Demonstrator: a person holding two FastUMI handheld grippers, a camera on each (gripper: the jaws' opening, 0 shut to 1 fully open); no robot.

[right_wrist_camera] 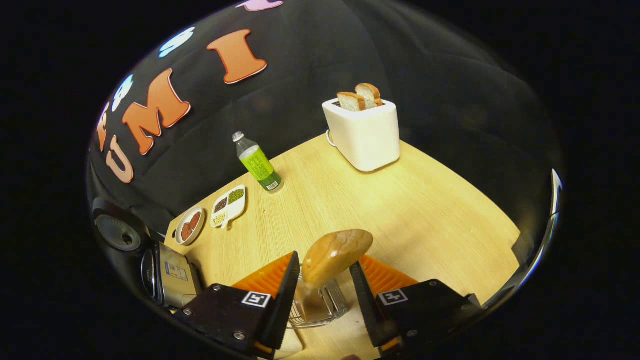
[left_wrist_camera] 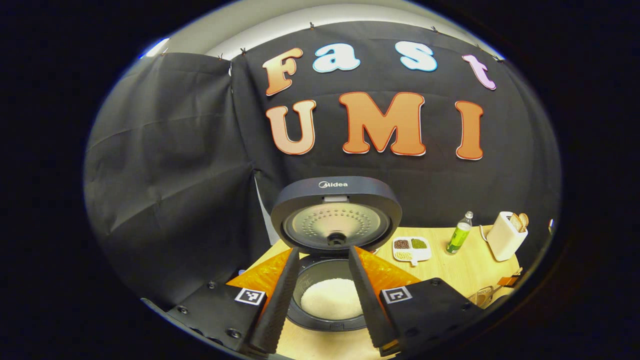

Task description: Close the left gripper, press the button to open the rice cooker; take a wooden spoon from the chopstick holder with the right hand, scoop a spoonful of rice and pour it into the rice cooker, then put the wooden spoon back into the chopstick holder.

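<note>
- The wooden table (right_wrist_camera: 400, 210) is seen in both views, carrying everything named below
- The rice cooker (left_wrist_camera: 336, 235) stands directly ahead of the left gripper (left_wrist_camera: 324, 300) with its lid (left_wrist_camera: 336, 212) raised upright; the pot is open and white rice (left_wrist_camera: 332, 299) lies in its bottom, so the button step is judged done. The brand "Midea" can be read on the lid's rim. In the right gripper view the cooker sits at the far left edge (right_wrist_camera: 150, 255)
- A white toaster (right_wrist_camera: 364, 132) with two bread slices stands at the back of the table, well apart from the right gripper (right_wrist_camera: 325, 305)
- The left gripper's jaws are parted with nothing between them — the cooker's pot is framed in the gap
- The right gripper's jaws are likewise parted, set to either side of the wooden spoon (right_wrist_camera: 332, 260) but not seen to press on it
- The wire chopstick holder (right_wrist_camera: 320, 307) sits just below, between the fingers; the spoon stands in it bowl-up, its long axis leaning up and right, so the right hand is much the nearer and a squeeze on the neck is judged the next need
- A green-labelled bottle (right_wrist_camera: 257, 162) stands by the wall; its label is too small to read
- A divided dish of grains (right_wrist_camera: 229, 205) and a small round dish (right_wrist_camera: 190, 225) lie near the cooker — which one holds the rice to scoop cannot be told
</note>
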